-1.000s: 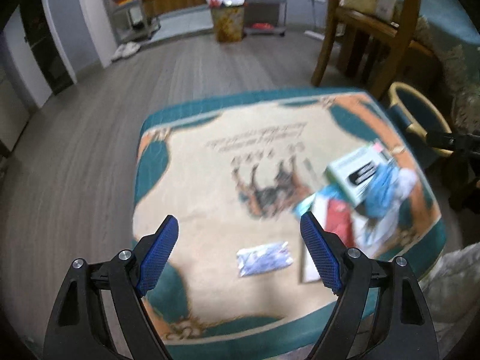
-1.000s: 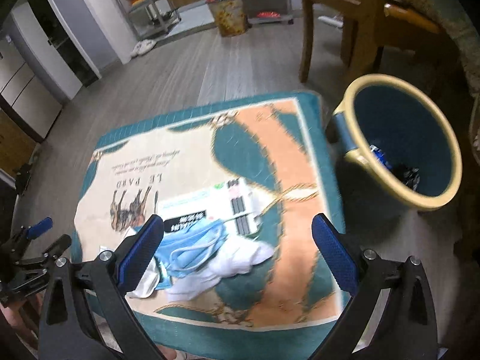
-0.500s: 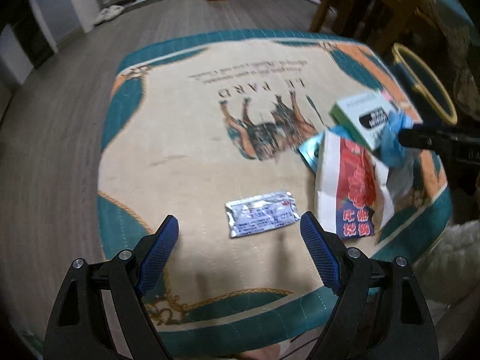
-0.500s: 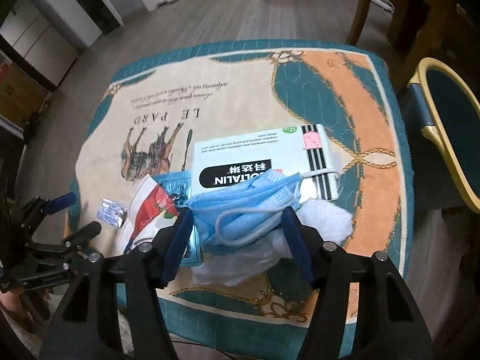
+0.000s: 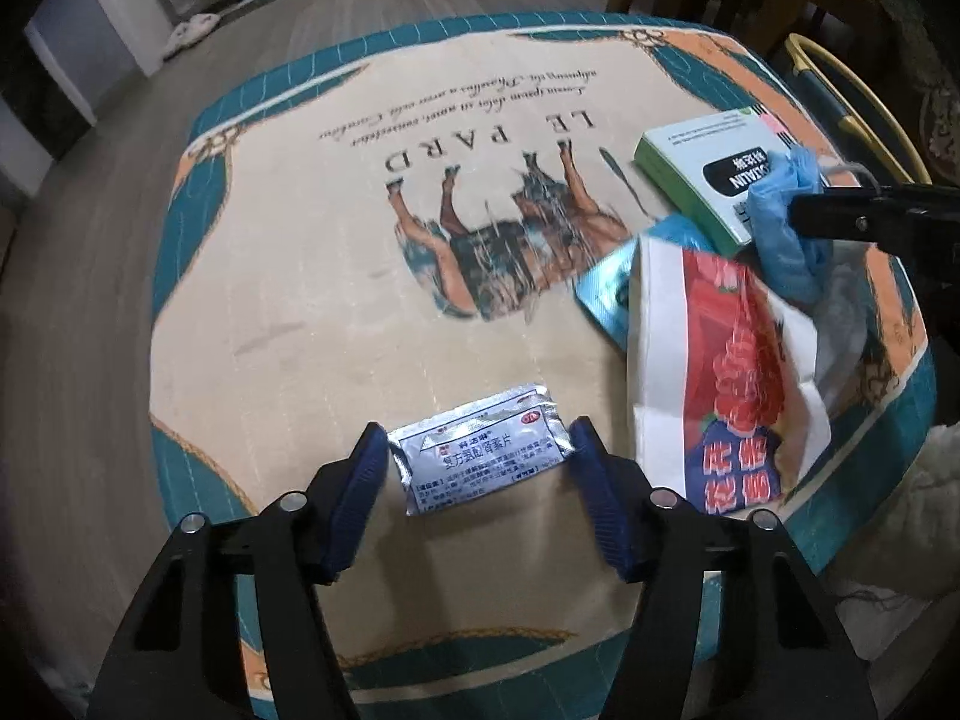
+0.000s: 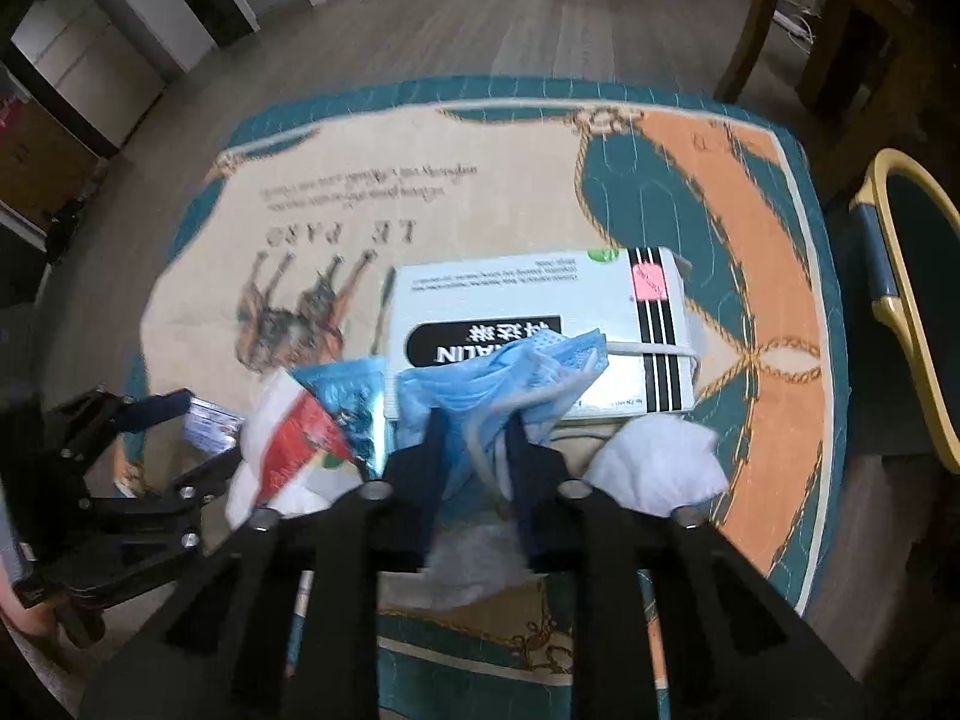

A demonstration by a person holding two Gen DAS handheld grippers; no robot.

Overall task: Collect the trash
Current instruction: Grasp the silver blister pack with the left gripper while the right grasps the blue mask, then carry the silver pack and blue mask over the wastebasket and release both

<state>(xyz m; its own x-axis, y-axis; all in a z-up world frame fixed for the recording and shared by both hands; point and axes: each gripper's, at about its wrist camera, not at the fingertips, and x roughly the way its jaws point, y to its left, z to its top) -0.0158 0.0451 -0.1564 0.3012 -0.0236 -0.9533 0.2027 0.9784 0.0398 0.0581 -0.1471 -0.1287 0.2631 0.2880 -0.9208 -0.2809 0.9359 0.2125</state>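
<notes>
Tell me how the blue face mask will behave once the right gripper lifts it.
The blue face mask looks crumpled and soft, so it will probably hang limp from the right gripper, whose jaws have just been closing on its folds. It seems light. One white ear loop lies across the medicine box and may drag over it.

foil sachet (image 5: 480, 456) shining silver, crinkled | face mask (image 6: 510, 378) looking like soft matt blue fabric | box (image 6: 540, 300) showing smooth card | bag (image 5: 720, 372) gleaming glossy, creased, at 3 o'clock of sachet | table cover (image 5: 300, 300) appearing quilted matt cloth | floor (image 6: 480, 30) showing wood-grain
</notes>
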